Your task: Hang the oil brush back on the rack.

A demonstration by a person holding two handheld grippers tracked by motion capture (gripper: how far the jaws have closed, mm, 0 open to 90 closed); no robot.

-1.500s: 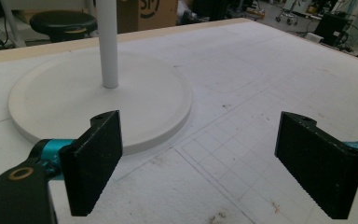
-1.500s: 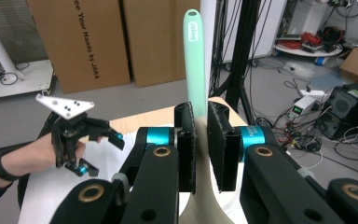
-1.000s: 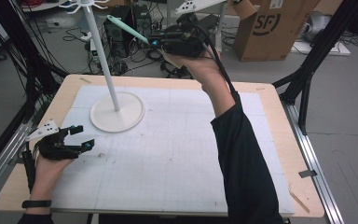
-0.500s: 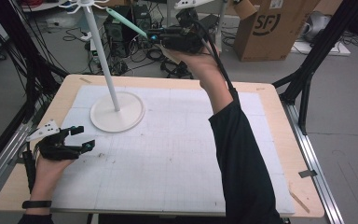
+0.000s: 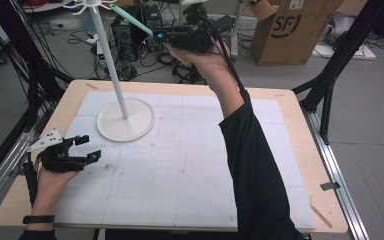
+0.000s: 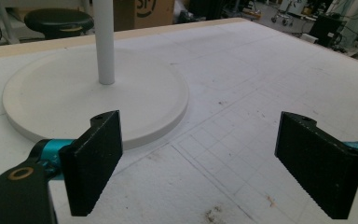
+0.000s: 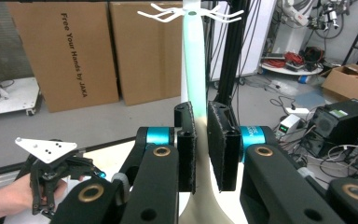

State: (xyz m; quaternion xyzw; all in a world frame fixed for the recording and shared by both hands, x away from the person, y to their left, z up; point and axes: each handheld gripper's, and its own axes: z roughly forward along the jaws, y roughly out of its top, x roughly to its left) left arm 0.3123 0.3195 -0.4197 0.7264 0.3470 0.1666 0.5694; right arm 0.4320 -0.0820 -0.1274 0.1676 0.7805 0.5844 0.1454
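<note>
A white stand rises from a round base (image 5: 126, 120) on the white mat, its pole (image 5: 109, 60) topped by thin white hooks (image 7: 191, 11). My right gripper (image 5: 161, 36) is held high behind the table's far edge, shut on the handle of a long pale-green utensil (image 5: 132, 21). The utensil's far end, with a small hole in it, sits right at the hooks (image 5: 87, 5). In the right gripper view the black jaws (image 7: 203, 109) clamp the green handle (image 7: 193, 70). My left gripper (image 5: 90, 147) rests open on the mat left of the base (image 6: 98, 98), with nothing between its jaws (image 6: 209, 158).
Cardboard boxes (image 5: 292, 30) and tangled cables and equipment (image 5: 135, 40) lie on the floor beyond the table. Black frame struts (image 5: 330, 80) stand at the right and left sides. The wooden table edge (image 5: 300, 125) borders the mat. A black stool (image 6: 58, 21) stands behind.
The right gripper has carried the green utensil slightly up and away, bringing its tip closer to the hooks. The left gripper has stayed in place.
</note>
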